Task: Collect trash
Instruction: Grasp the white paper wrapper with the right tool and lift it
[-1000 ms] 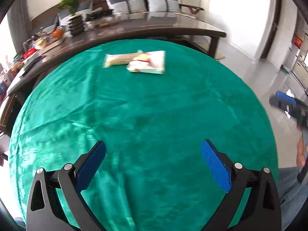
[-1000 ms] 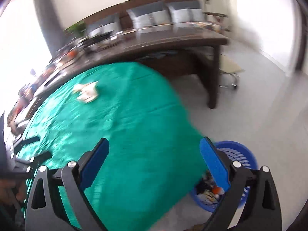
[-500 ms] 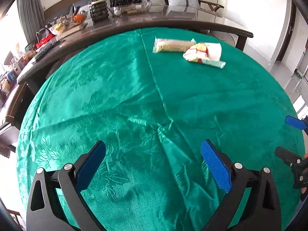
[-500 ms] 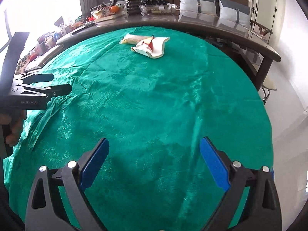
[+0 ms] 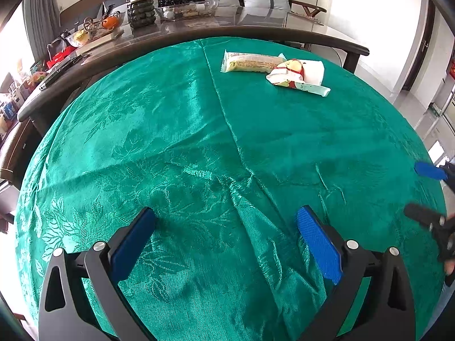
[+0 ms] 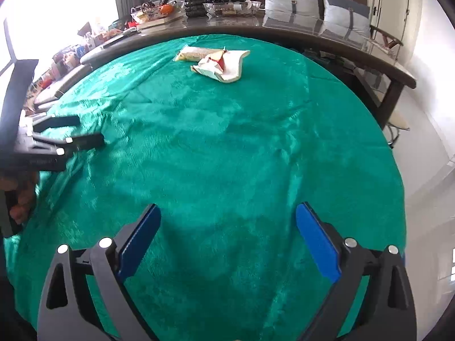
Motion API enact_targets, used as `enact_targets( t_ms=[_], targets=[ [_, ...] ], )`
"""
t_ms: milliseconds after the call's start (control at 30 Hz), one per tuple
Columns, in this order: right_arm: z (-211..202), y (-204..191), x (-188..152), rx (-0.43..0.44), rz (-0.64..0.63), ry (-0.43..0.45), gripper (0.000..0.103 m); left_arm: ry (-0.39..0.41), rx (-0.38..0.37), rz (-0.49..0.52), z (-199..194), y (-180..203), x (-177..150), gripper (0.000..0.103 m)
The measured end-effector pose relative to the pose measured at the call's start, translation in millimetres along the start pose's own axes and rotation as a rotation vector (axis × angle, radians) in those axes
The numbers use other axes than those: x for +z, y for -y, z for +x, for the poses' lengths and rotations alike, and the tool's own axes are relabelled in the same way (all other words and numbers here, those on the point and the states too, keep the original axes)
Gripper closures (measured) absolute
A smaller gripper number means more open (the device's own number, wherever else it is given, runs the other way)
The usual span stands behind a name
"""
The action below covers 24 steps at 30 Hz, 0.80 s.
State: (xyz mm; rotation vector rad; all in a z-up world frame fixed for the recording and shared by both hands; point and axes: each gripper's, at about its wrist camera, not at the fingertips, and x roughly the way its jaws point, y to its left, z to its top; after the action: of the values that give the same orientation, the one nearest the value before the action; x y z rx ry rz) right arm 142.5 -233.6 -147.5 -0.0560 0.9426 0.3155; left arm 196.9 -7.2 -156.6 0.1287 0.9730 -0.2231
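Green tablecloth (image 5: 199,142) holds overlapping wrappers (image 5: 295,74) — both tools gape empty, right tool (image 5: 426,193) cropped.

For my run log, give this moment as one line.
left tool open, empty | right tool open, empty | two wrappers far side of green tablecloth, untouched

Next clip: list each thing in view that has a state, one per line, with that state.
left gripper: open, empty, above the cloth.
right gripper: open, empty, above the cloth.
long snack packet: lying flat at the far side of the table, not picked up.
crumpled wrapper: lying against the packet's right end, partly unfolded.
green tablecloth: spread over the round table, creased and wrinkled near the grippers.
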Motion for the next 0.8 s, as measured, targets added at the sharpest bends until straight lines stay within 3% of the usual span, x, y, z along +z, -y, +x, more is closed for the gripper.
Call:
enact_targets(
  t_ms=[167, 300, 467, 500, 567, 600, 667, 700, 733, 800],
  targets=[
    [19.4, 24.9, 66.4, 0.047, 0.033, 0.031, 0.01, 0.0, 0.002, -0.003, -0.1, 0.7, -0.3, 0.005],
    [61.2, 43.6, 131.4, 0.108, 0.074, 0.042, 0.01, 0.0, 0.002, -0.002, 0.0, 0.9, -0.2, 0.005],
    [109.9, 42.3, 166.6, 0.166, 0.1, -0.002, 0.014, 0.0, 0.002, -0.002, 0.0, 0.9, -0.2, 0.005],
    [115.4, 39.8, 169.1, 0.169, 0.092, -0.008, 0.022, 0.0, 0.002, -0.002, 0.0, 0.7, -0.1, 0.005],
    [120.6, 37.1, 171.9, 0.169, 0.086, -0.009, 0.052, 0.0, 0.003, -0.002, 0.0, 0.7, -0.1, 0.004],
    [118.9, 36.0, 172.2, 0.175, 0.085, 0.001, 0.057, 0.0, 0.003, -0.002, 0.0, 1.1, -0.2, 0.004],
    [105.1, 35.7, 169.4, 0.2, 0.089, 0.037, 0.078, 0.0, 0.002, -0.003, 0.0, 0.8, -0.2, 0.004],
    [94.0, 36.1, 165.6, 0.202, 0.09, 0.052, 0.081, 0.0, 0.002, -0.003, 0.0, 1.0, -0.3, 0.004],
    [85.3, 36.5, 161.9, 0.203, 0.092, 0.06, 0.091, 0.0, 0.002, -0.002, 0.0, 0.8, -0.2, 0.004],
    [58.9, 37.6, 145.7, 0.221, 0.097, 0.083, 0.094, 0.0, 0.0, 0.002, 0.0, 0.9, -0.2, 0.005]
  ],
)
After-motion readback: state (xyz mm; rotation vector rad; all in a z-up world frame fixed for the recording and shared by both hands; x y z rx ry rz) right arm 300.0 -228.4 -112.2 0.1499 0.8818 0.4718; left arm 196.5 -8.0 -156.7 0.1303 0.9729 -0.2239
